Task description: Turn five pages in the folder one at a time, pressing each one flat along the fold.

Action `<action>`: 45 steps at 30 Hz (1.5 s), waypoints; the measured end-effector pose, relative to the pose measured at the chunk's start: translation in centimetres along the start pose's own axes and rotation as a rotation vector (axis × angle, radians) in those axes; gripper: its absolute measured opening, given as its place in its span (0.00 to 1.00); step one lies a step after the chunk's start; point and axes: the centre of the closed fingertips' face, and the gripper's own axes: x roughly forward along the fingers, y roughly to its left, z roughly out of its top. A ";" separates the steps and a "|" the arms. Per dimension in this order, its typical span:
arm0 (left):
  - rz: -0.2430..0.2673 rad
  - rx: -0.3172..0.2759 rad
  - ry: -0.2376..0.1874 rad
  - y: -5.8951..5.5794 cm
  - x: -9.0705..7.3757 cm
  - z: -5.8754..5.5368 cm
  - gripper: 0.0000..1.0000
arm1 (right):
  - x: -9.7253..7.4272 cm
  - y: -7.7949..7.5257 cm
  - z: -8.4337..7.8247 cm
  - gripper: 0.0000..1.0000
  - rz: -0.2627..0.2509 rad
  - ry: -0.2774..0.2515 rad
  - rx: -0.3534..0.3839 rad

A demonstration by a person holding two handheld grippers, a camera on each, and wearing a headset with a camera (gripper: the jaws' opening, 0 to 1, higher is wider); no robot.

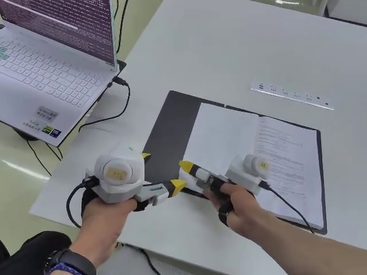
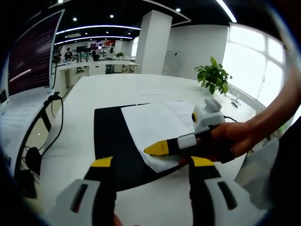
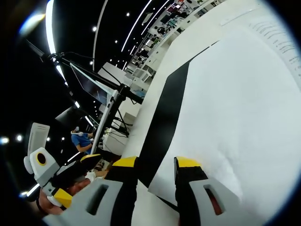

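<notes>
The folder lies open on the white table, its black left cover [image 1: 169, 132] bare. A blank white page [image 1: 221, 137] lies turned over the fold, with a printed page [image 1: 287, 163] to its right. My right gripper [image 1: 188, 168] rests low at the blank page's near left corner, jaws a little apart and nothing held between them. In the right gripper view it [image 3: 156, 162] straddles the page's edge [image 3: 225, 108] and the cover [image 3: 164, 117]. My left gripper [image 1: 161, 170] hovers open just left of it, off the cover's near edge, and faces the page [image 2: 155, 127] and the right gripper [image 2: 160, 148].
An open laptop [image 1: 51, 63] sits at the far left, and its cable [image 1: 109, 114] runs toward the folder. A white power strip [image 1: 292, 96] lies behind the folder. The table's near edge [image 1: 172, 240] runs just under both hands. A potted plant [image 2: 214, 75] stands far back.
</notes>
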 end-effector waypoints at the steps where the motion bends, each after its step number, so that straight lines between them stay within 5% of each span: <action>1: -0.008 0.003 0.004 -0.1 0.1 -0.1 0.63 | -0.1 -0.5 0.0 0.32 0.002 -0.004 0.004; 5: -0.024 0.030 0.022 0.0 0.3 -0.4 0.62 | -0.6 0.0 -0.3 0.40 0.043 0.027 -0.027; 8: -0.016 0.032 0.026 0.6 0.4 -0.6 0.60 | -1.9 1.0 -0.1 0.39 0.077 -0.004 -0.068; 20: -0.051 0.061 0.016 0.0 2.7 0.4 0.50 | -6.7 -0.9 -0.3 0.37 0.003 -0.076 -0.103; 27: -0.100 0.052 0.026 -0.9 4.7 0.6 0.25 | -10.1 -2.4 0.1 0.32 -0.040 -0.171 -0.057; 33: -0.119 0.058 0.048 -1.4 6.1 -0.2 0.21 | -11.8 -3.3 -0.3 0.31 -0.065 -0.197 -0.037; 40: -0.131 -0.014 0.042 -1.7 7.6 -1.2 0.02 | -12.8 -4.2 0.1 0.29 -0.090 -0.215 -0.033; 45: -0.137 -0.018 0.076 -2.0 8.6 -2.7 0.00 | -13.3 -4.6 0.6 0.26 -0.104 -0.237 -0.022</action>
